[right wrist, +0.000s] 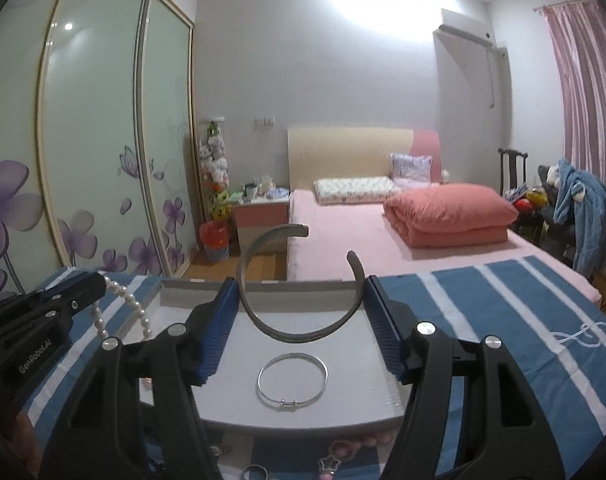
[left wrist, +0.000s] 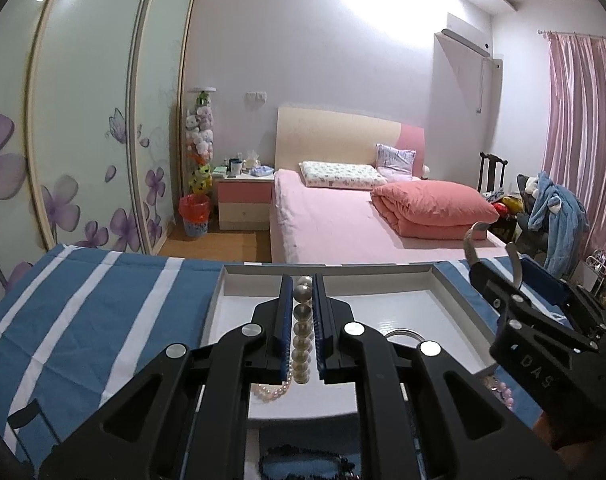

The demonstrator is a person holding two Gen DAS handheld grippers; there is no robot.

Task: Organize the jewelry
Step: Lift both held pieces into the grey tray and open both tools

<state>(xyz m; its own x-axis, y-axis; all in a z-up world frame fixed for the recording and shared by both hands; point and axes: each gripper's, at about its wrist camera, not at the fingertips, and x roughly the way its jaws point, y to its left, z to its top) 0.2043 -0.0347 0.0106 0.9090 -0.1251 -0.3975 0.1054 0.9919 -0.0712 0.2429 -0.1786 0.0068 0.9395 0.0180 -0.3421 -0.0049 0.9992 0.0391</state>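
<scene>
Left gripper (left wrist: 302,332) clamping pearl bracelet (left wrist: 302,334) between nearly closed jaws; beads lining up along pads, loose loop sagging below jaws over white tray (left wrist: 455,288). Pearls likely light, slippery, limp; pinching across several beads seems safest. Right gripper (right wrist: 302,320) gripping grey open cuff bangle (right wrist: 299,280), jaws half spread, pads pressing its sides; cuff looks stiff, springy, light. Silver bangle (right wrist: 292,376) lying in tray below right jaws. Both grippers pointing slightly downward over blue striped counter (right wrist: 483,300).
</scene>
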